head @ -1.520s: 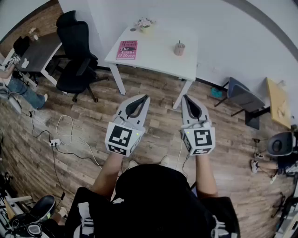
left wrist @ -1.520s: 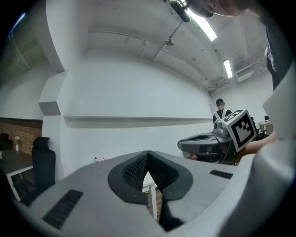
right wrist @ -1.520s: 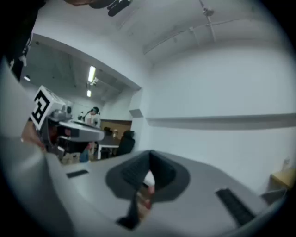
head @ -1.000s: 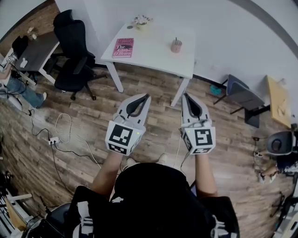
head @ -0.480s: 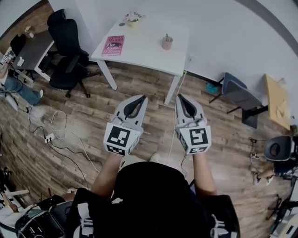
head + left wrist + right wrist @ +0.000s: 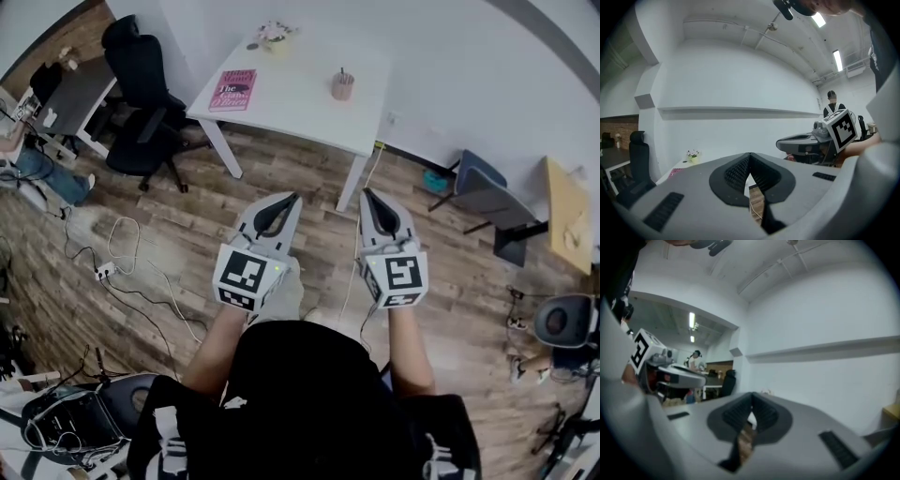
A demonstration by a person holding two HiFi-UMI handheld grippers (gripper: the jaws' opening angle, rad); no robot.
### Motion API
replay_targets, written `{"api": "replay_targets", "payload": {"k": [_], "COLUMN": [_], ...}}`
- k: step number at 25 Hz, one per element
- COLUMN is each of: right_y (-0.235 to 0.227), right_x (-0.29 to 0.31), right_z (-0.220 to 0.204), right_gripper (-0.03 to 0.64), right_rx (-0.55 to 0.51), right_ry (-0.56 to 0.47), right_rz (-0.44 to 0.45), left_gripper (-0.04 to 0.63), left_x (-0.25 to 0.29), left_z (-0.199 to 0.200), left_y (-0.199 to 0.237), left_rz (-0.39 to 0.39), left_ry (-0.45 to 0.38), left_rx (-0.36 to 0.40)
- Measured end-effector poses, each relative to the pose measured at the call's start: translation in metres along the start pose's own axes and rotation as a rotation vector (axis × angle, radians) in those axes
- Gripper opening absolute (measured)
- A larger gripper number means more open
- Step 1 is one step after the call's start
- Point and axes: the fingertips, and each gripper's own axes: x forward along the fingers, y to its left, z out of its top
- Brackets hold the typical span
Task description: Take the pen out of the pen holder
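Pen holder (image 6: 342,86) well beyond right tool (image 6: 367,194); untouched

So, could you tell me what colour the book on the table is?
The book is pink; the head view shows it best.

Grey left gripper (image 6: 293,196), right gripper (image 6: 367,194); black top (image 6: 309,394), perhaps white-printed

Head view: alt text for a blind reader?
The grey left gripper and right gripper, both shut and empty, are held over a wood floor, short of a white rectangular table. On it sit a small brown pen holder with a pen and a pink book.
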Motion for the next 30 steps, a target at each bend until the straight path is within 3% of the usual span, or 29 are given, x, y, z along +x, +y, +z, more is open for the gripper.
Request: {"api": "replay_targets", "payload": {"k": [11,24,30], "right_y": [-0.032,-0.066,-0.068], "right_x": [0.059,0.166,0.212], "right_z": [-0.008,-0.003,-0.002], "right_gripper": [0.032,0.032,0.032], "right_rx": [-0.02,-0.039,-0.093], "right_ry": [0.052,0.087,0.121], "right_rz": [-0.019,-0.048,-0.059], "left_gripper": [0.02,0.02,0.02], "left_x": [0.063,0.141,0.164], "left_z": [-0.004,-0.004,-0.006], "left_y": [0.037,0.129,0.174], "left_rz": [-0.036,-0.069,-0.08], "left_ry": [0.006,0.014,-0.003], "left_rx": [-0.008,-0.041,-0.117]}}
